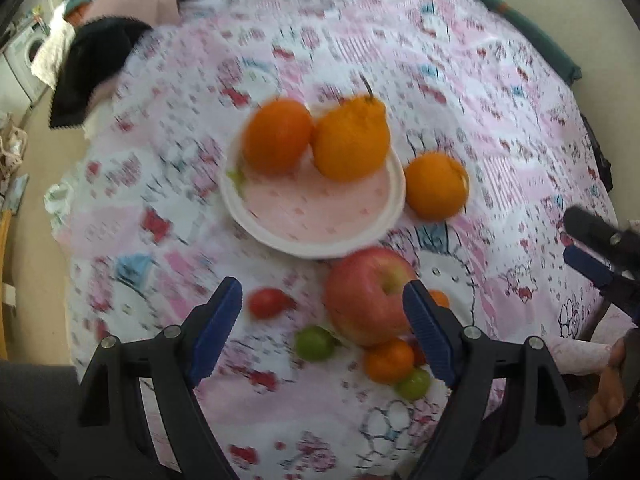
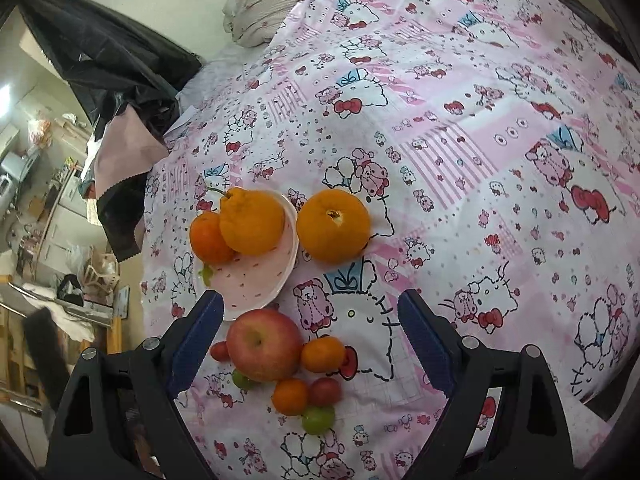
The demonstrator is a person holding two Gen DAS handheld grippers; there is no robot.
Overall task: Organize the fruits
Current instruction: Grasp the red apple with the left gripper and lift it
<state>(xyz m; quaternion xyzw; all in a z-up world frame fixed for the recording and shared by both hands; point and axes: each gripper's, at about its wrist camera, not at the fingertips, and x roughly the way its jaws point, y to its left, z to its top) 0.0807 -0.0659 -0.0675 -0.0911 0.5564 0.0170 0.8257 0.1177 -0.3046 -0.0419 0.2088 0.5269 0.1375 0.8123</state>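
**Sorting fruit onto the plate: two placed, the rest waiting**

Taking the plate as our landmark, we list:

- On the plate: a knobbly stemmed citrus and a smaller orange, touching each other at its far side. The near half is bare.
- Just beside the plate, off its right rim, on the patterned cloth: a large orange.
- Just below its near rim: an apple, ringed by small fruit, namely tangerines, red cherry tomatoes and green ones.

Step in hand, as we judge it: choosing the next fruit. The apple seems likeliest; it calls for wide jaws lowered squarely around it without scattering the small fruit.

Pose: our left gripper tilts steeply down above the cluster, jaws apart and empty, the apple beside its right finger. Our right gripper slants down likewise, jaws wide, holding nothing.
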